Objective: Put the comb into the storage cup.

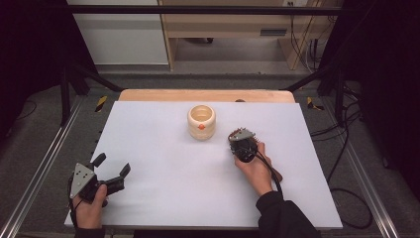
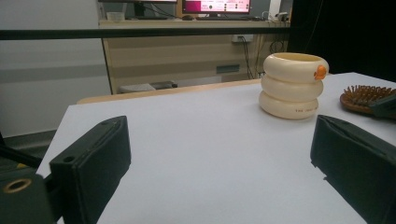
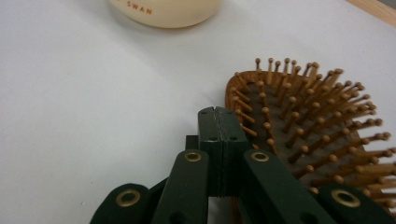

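R gripper [image 3: 219, 114] closed beside hairbrush [image 3: 308, 135] edge.

Ahead of the tongs, past the white table [image 1: 163, 198], stands a light wooden desk [image 2: 187, 51] bearing lit monitors [image 2: 215, 6]. Grey floor [image 1: 39, 124] and black cables [image 1: 341, 148] flank them; dark curtains [image 1: 29, 44] hang at both sides.

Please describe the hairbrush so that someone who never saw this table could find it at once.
On the white table, look right of the cream ringed cup near the far middle. The hairbrush lies just beside it, under the right tongs. It is brown wood with many ball-tipped pins pointing up, unlike the smooth pale cup.
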Action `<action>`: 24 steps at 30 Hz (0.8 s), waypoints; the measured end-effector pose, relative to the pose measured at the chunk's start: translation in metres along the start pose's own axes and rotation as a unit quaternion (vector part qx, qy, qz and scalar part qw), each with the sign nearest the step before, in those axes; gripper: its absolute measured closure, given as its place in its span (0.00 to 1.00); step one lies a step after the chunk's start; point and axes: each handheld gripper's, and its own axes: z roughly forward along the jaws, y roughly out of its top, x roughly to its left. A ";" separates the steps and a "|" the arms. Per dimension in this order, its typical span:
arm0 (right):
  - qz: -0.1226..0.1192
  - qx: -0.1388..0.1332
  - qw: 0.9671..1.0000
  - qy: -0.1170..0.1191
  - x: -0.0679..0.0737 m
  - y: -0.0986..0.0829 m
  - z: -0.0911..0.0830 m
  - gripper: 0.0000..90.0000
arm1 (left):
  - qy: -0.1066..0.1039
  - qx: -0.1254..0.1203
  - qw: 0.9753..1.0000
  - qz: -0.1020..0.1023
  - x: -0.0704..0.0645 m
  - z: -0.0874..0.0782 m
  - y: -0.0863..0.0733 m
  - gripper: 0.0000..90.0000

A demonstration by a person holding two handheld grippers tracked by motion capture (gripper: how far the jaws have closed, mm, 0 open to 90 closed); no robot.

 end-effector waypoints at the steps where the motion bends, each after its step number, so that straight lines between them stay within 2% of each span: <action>1: 0.005 -0.001 1.000 0.001 -0.001 0.000 0.001 1.00 | 0.000 0.000 1.000 0.001 0.000 0.000 0.000 0.06; 9: 0.027 -0.013 0.999 0.011 -0.003 0.001 -0.002 1.00 | 0.000 0.000 1.000 0.003 0.000 0.000 0.000 0.06; 12: 0.031 -0.029 0.999 0.024 0.000 0.003 -0.010 1.00 | 0.000 0.002 1.000 0.006 0.000 0.000 0.000 0.06; 13: 0.040 -0.042 0.998 0.038 0.001 0.005 -0.016 1.00 | 0.004 0.002 1.000 0.007 0.001 -0.001 0.000 0.06; 15: 0.041 -0.047 0.997 0.041 0.001 0.005 -0.019 1.00 | 0.006 0.002 1.000 0.005 0.001 -0.002 0.000 0.06; 16: 0.051 -0.061 0.996 0.050 0.001 0.006 -0.027 0.99 | 0.010 0.000 1.000 0.001 0.003 -0.004 0.000 0.06; 18: 0.058 -0.072 0.994 0.056 0.001 0.006 -0.034 0.99 | 0.012 -0.001 1.000 -0.003 0.004 -0.005 0.000 0.06; 21: 0.069 -0.082 0.992 0.062 -0.001 0.004 -0.044 0.98 | 0.014 0.000 1.000 -0.003 0.004 -0.005 0.000 0.06; 24: 0.067 -0.080 0.993 0.062 -0.003 0.003 -0.050 0.97 | 0.014 0.000 1.000 -0.001 0.004 -0.005 0.000 0.06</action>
